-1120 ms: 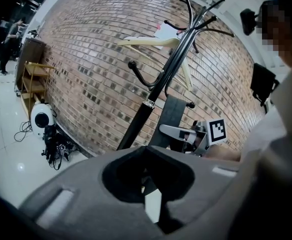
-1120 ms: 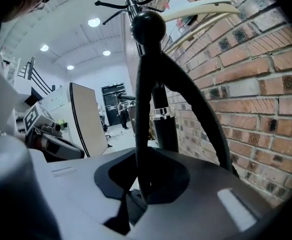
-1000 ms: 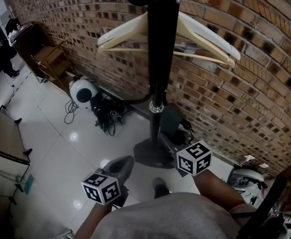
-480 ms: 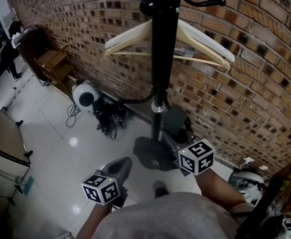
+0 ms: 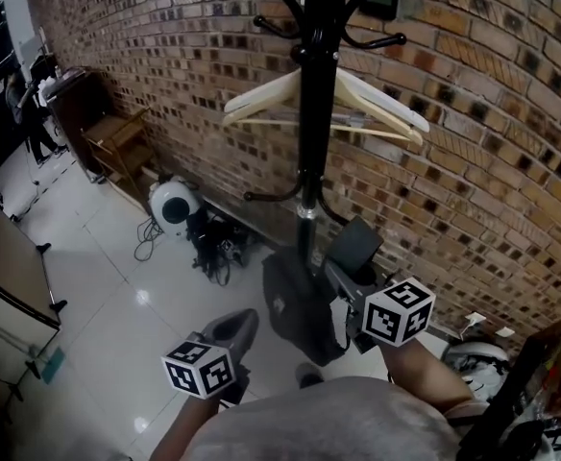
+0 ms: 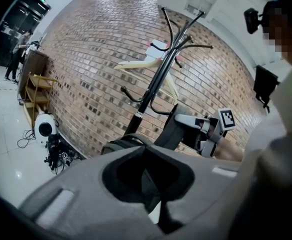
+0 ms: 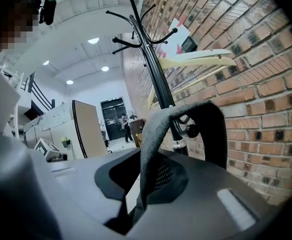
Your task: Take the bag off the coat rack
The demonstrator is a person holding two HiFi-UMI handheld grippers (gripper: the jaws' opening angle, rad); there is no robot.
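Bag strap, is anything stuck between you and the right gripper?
No, nothing is in the way. The right gripper already has its jaws shut on the strap. The bag hangs from it, close beside the coat rack.

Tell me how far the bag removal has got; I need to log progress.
Done: the right gripper is shut on the bag's grey strap. In hand: the dark bag hangs from it beside the coat rack pole, apparently clear of the hooks. Remaining: carry it away from the rack; the left gripper is empty.
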